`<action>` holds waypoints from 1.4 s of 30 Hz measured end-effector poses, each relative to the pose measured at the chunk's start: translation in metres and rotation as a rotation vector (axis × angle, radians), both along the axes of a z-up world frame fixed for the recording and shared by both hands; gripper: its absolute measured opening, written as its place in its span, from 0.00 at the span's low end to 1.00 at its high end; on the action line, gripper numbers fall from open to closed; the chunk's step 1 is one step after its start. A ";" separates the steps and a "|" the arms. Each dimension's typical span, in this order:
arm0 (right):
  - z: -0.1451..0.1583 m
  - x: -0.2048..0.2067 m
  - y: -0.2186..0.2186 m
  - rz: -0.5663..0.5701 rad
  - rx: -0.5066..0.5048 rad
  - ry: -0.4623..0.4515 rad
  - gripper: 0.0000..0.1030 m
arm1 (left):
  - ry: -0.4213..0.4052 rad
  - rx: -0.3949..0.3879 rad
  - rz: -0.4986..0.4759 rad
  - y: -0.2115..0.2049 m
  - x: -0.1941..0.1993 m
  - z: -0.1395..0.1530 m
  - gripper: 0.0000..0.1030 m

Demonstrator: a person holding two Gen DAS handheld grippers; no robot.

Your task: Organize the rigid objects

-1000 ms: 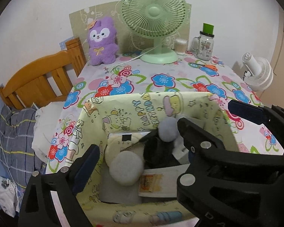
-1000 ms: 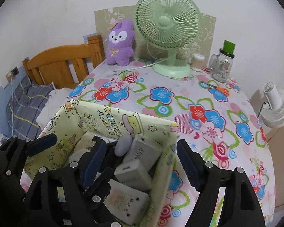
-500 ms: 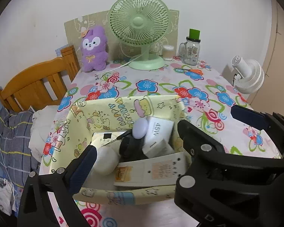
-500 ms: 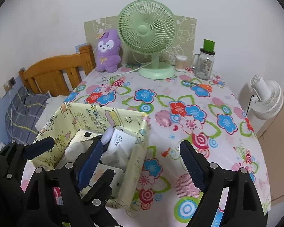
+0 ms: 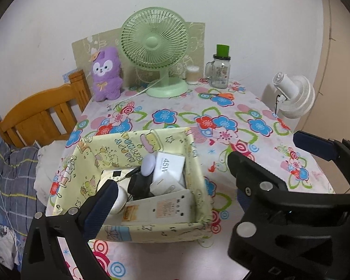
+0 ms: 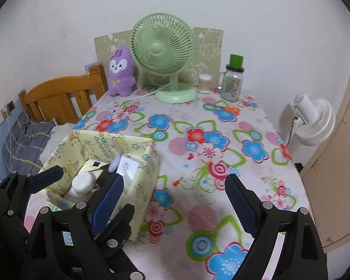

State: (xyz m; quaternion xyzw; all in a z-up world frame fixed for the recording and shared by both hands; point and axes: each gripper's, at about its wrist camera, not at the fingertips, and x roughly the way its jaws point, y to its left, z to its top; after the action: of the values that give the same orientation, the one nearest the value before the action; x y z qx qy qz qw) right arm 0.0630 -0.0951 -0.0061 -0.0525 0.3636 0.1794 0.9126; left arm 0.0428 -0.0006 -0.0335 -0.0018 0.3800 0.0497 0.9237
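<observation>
A yellow cartoon-print fabric basket (image 5: 119, 144) stands near the table's front left; it also shows in the right wrist view (image 6: 149, 163). Inside lie a white 45W charger (image 5: 169, 165), a lilac oval object (image 5: 148, 164), a black object (image 5: 138, 185), a white round bottle (image 6: 82, 183) and a long white flat device (image 5: 161, 208). My left gripper (image 5: 172, 184) is open and empty, raised in front of the basket. My right gripper (image 6: 175, 198) is open and empty, to the right of the basket above the floral tablecloth.
At the back of the table stand a green desk fan (image 5: 155, 46), a purple plush toy (image 5: 106, 74), a glass jar with green lid (image 5: 220, 70) and a small white cup (image 5: 192, 75). A wooden bed frame (image 5: 39, 114) is left, a white fan (image 5: 294, 98) right.
Both grippers have pulled back and up from the basket. The basket now looks smaller and lower in both views. Both stay open and empty.
</observation>
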 end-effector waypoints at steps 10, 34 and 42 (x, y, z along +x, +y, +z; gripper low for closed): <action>0.012 -0.006 -0.041 -0.050 0.007 -0.030 0.89 | -0.031 0.013 0.011 -0.019 -0.004 0.012 1.00; 0.041 -0.024 -0.123 -0.189 0.041 -0.144 0.98 | -0.129 -0.015 -0.006 -0.037 -0.025 0.049 1.00; 0.041 -0.028 -0.129 -0.209 0.037 -0.170 1.00 | -0.151 -0.014 -0.014 -0.039 -0.026 0.054 1.00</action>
State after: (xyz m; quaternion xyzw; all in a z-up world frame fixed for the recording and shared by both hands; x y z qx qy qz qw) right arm 0.0347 -0.2242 0.0345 -0.0125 0.2850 0.0850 0.9547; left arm 0.0169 -0.0391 0.0205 -0.0092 0.3096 0.0406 0.9499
